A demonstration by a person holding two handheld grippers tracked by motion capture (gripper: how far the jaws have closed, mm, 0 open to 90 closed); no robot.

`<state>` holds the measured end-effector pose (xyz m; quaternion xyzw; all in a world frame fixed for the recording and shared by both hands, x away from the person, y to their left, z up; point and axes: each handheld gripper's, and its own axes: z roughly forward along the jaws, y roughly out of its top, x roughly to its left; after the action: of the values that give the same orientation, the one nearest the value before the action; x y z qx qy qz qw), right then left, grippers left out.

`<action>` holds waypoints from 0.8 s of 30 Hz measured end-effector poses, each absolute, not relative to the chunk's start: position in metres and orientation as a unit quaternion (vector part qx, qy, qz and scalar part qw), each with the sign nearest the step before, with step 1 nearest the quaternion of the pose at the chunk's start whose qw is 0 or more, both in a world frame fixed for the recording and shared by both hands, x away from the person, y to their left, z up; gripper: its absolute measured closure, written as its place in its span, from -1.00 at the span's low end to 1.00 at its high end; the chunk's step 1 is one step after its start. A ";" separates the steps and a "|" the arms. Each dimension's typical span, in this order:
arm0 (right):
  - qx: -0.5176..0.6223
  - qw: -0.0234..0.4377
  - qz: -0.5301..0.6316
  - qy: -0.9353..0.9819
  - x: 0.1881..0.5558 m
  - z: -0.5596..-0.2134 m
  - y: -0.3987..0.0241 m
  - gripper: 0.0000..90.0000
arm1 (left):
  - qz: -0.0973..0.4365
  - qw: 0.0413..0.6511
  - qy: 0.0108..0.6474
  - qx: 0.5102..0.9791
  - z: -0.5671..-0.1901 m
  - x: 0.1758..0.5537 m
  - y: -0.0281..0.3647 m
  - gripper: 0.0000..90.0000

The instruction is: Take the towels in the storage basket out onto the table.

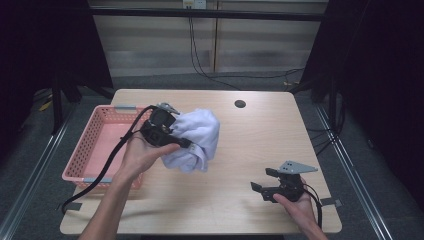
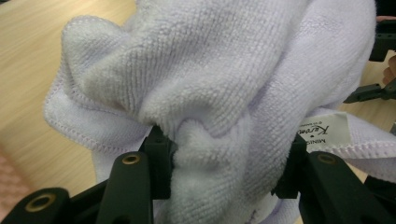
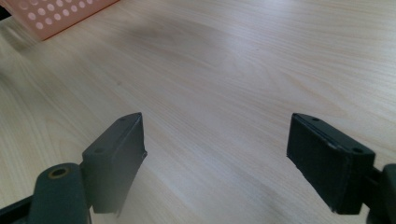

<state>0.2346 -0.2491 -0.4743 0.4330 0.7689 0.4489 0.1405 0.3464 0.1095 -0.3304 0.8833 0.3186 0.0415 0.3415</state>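
Note:
A bunched white towel (image 1: pixel 196 139) hangs above the middle-left of the wooden table (image 1: pixel 260 145), beside the pink basket (image 1: pixel 102 142). My left gripper (image 1: pixel 176 136) is shut on the towel: in the left gripper view both jaws press into a thick fold of the towel (image 2: pixel 219 93), and a small sewn label (image 2: pixel 325 131) shows at its hem. My right gripper (image 1: pixel 264 180) rests near the table's front right, held by a hand, open with nothing between its fingertips (image 3: pixel 116 158).
The pink perforated basket stands at the table's left edge; its corner (image 3: pixel 56 16) shows in the right gripper view. A dark round hole (image 1: pixel 240 104) sits near the table's far edge. Black cables trail from both grippers toward the front.

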 end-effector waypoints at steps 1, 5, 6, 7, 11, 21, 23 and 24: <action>0.433 0.141 0.449 0.768 0.235 -0.474 -0.250 -0.58 | 0.037 0.339 0.315 0.886 -0.334 0.347 0.104 0.17; 0.436 0.145 0.452 0.765 0.235 -0.473 -0.254 -0.59 | 0.030 0.338 0.302 0.891 -0.348 0.350 0.083 0.17; 0.438 0.145 0.452 0.764 0.235 -0.473 -0.254 -0.59 | 0.024 0.343 0.304 0.888 -0.354 0.350 0.078 0.17; 0.440 0.145 0.452 0.762 0.235 -0.473 -0.255 -0.59 | 0.024 0.343 0.304 0.888 -0.354 0.350 0.078 0.17; 0.439 0.144 0.452 0.763 0.235 -0.474 -0.255 -0.59 | 0.020 0.323 0.301 0.897 -0.382 0.349 0.062 0.15; 0.437 0.141 0.449 0.766 0.234 -0.476 -0.253 -0.59 | 0.007 0.313 0.285 0.906 -0.442 0.345 0.035 -0.02; 0.439 0.141 0.449 0.766 0.234 -0.476 -0.253 -0.59 | 0.005 0.316 0.282 0.906 -0.443 0.345 0.035 -0.09; 0.440 0.141 0.449 0.765 0.234 -0.475 -0.253 -0.59 | 0.009 0.315 0.282 0.906 -0.444 0.345 0.035 -0.09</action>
<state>0.2336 -0.2534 -0.4754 0.4396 0.7648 0.4493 0.1412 0.3448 0.0353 -0.4438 0.9062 0.2819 0.0092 0.3152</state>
